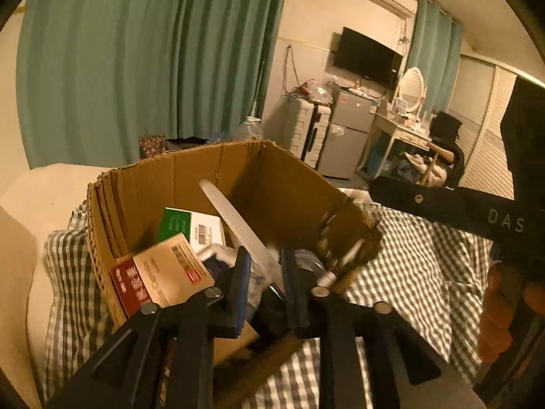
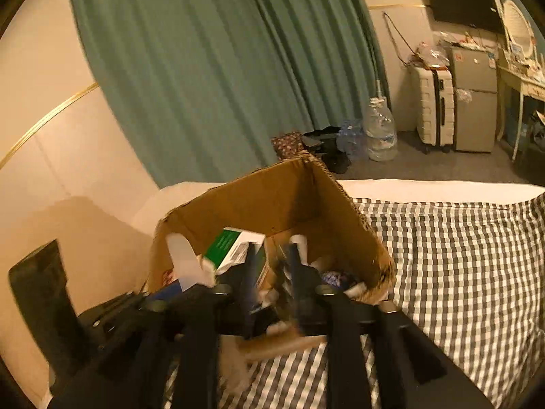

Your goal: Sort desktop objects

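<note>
A torn-rimmed cardboard box [image 1: 282, 184] sits on the bed [image 1: 419, 266], on its checked cover near the foot edge, and both grippers hang over its open top. The left gripper [image 1: 264, 266] has its jaws clenched on a long white plastic strip [image 1: 238, 220], which slants up from between them toward the box's far wall. Inside the box lie a green-and-white carton [image 1: 189, 226], a tan-and-red carton [image 1: 160, 276] against the near left wall, and several pens [image 1: 340, 262] leaning in the right corner. The right gripper [image 2: 272, 267] points into the same box with its jaws released, a narrow gap between them and nothing gripped (this view is blurred), the green-and-white carton just beyond its left finger.
</note>
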